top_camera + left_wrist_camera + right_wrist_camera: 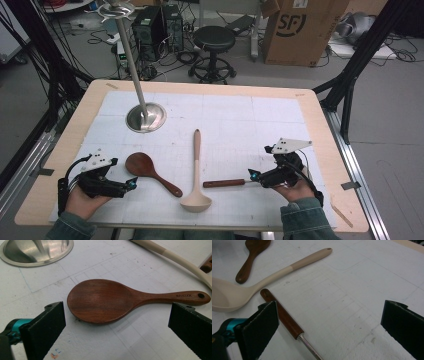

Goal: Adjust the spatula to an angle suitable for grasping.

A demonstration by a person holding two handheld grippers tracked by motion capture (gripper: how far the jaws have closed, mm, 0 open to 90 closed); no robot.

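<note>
Spoon (150,171) flat, handle slanting toward ladle (196,172), bowl toward left gripper (127,184).

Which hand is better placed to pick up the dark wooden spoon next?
Left. The left claw sits open right beside the wooden spoon, whose bowl lies between its jaws. The right claw is across the ladle, by the metal-shafted tool.
</note>
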